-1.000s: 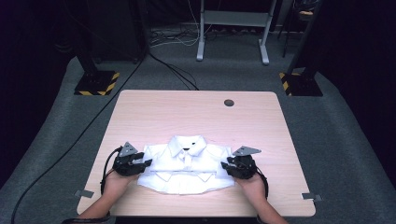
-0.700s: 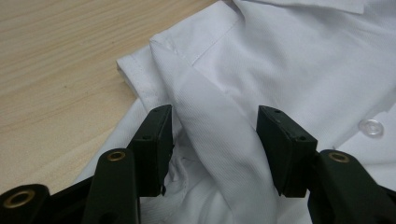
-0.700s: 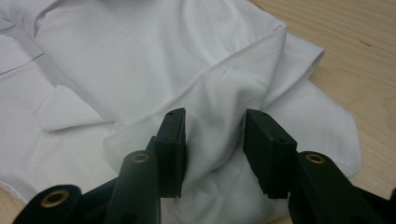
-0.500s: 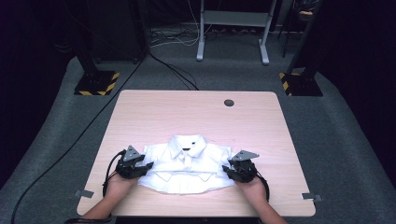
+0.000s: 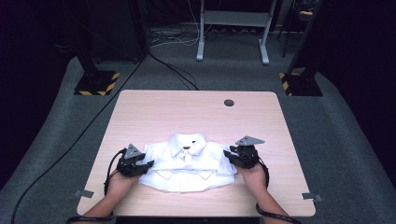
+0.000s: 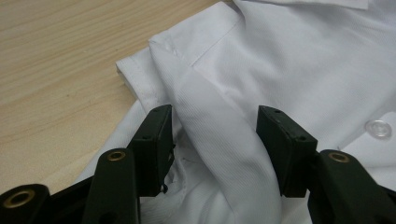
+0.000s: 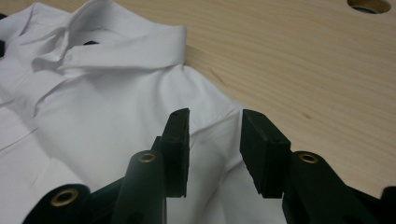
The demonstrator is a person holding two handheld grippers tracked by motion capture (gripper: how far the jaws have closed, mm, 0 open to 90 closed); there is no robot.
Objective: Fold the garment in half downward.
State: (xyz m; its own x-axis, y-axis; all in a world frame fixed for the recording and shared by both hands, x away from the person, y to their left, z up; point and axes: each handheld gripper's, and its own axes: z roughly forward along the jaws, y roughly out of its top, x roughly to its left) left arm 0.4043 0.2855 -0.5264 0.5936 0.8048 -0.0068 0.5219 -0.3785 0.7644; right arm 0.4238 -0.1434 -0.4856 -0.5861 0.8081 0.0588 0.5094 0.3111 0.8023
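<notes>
A folded white shirt (image 5: 187, 163) lies collar-up on the front half of the wooden table (image 5: 187, 116). My left gripper (image 5: 147, 164) rests at the shirt's left edge. In the left gripper view its jaws (image 6: 215, 114) stand apart, with a raised fold of the shirt (image 6: 219, 126) running between them; the pads (image 6: 156, 140) do not visibly squeeze it. My right gripper (image 5: 229, 154) is at the shirt's right shoulder. Its jaws (image 7: 215, 116) are apart just over the shirt's edge (image 7: 116, 107), and nothing is pinched between them.
A round cable hole (image 5: 229, 102) sits near the table's far edge. On the grey floor beyond stand two posts with yellow-black bases (image 5: 95, 83) (image 5: 301, 84), a metal frame (image 5: 233, 32) and black cables (image 5: 173, 70). Bare wood surrounds the shirt.
The right gripper has shifted a little farther up the table along the shirt's right side. The left gripper has stayed at the left edge. The shirt looks unchanged.
</notes>
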